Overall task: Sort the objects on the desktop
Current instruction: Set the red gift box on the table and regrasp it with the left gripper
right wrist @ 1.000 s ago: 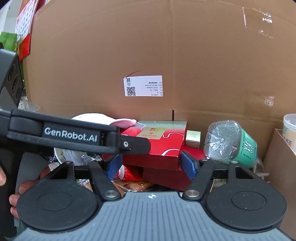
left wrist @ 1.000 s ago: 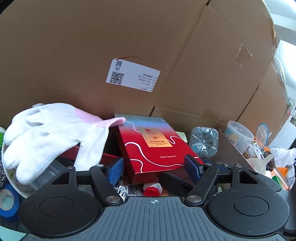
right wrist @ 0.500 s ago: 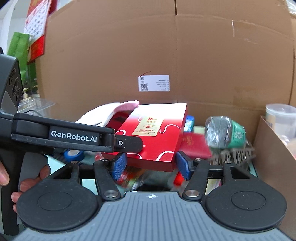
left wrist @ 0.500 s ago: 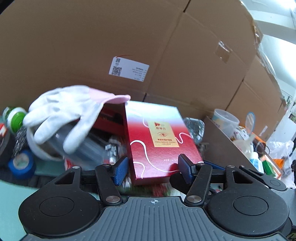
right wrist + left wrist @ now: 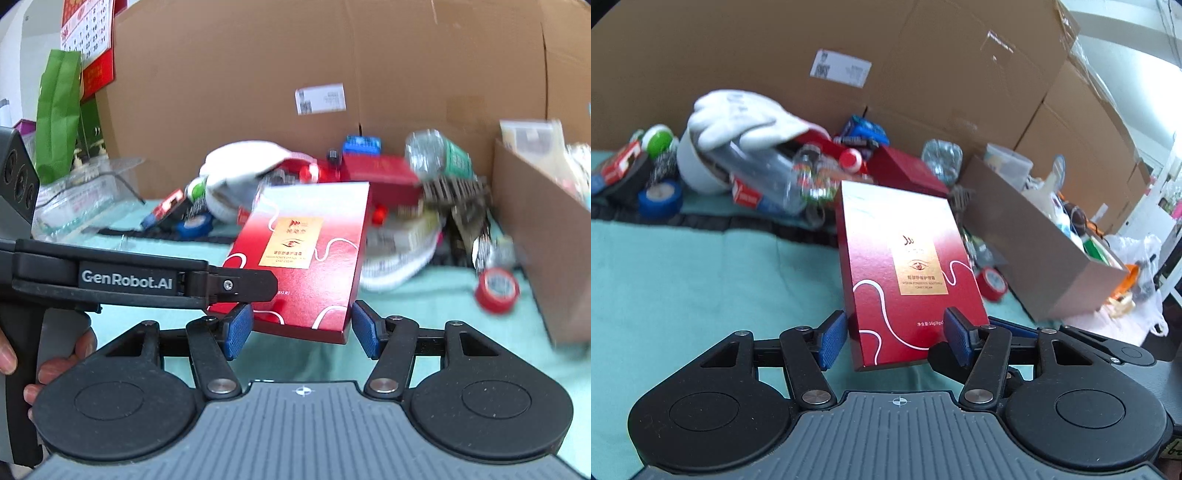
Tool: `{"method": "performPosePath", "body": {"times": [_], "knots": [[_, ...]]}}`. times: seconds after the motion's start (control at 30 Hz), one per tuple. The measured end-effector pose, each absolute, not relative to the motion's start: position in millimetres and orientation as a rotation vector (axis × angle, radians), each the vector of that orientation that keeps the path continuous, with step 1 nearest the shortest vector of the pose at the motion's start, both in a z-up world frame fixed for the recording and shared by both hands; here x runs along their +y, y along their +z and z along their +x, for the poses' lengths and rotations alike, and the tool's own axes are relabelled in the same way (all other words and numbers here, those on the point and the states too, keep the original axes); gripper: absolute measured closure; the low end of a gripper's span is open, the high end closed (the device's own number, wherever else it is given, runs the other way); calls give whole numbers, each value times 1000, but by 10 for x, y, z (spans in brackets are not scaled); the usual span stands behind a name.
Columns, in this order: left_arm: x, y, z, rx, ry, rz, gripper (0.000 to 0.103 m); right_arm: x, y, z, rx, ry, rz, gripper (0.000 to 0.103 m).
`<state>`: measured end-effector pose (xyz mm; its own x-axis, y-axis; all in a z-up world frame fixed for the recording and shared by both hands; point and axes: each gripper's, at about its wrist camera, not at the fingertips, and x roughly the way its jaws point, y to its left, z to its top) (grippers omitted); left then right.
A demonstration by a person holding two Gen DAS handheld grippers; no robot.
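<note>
red box [image 5: 310,266] aloft, right gripper [image 5: 301,326] jaws just closed onto it, left gripper [image 5: 894,334] jaws unclear, cluttered carton [image 5: 1034,258] beside

You had in front of you a red box [image 5: 908,291] fading to pale silver at its far end, crossed by white wavy lines, with a gold label panel at centre. The pads [image 5: 830,340] beside it were blue with a fine mesh texture. The cloth [image 5: 701,280] beneath was plain teal. At ten o'clock sat a white glove [image 5: 738,118] and a blue tape roll [image 5: 659,197]; at three o'clock a red tape roll [image 5: 991,282]. The blurred bottle [image 5: 443,155] carried what looked like a green label.
</note>
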<state>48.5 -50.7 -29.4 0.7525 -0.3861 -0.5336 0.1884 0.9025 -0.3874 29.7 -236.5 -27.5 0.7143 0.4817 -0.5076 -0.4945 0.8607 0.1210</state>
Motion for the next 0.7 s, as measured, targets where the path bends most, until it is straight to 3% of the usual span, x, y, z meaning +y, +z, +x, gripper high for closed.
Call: {"method": "performPosePath", "body": {"times": [0.27,0.7], "knots": [[-481,-550,271,732,-315,-329,21,-2409,-512,-35,622,576,-64,32],[-534,-586,583,740,-331,-307,14,-2379,-611,124,638,628,-123,22]]}}
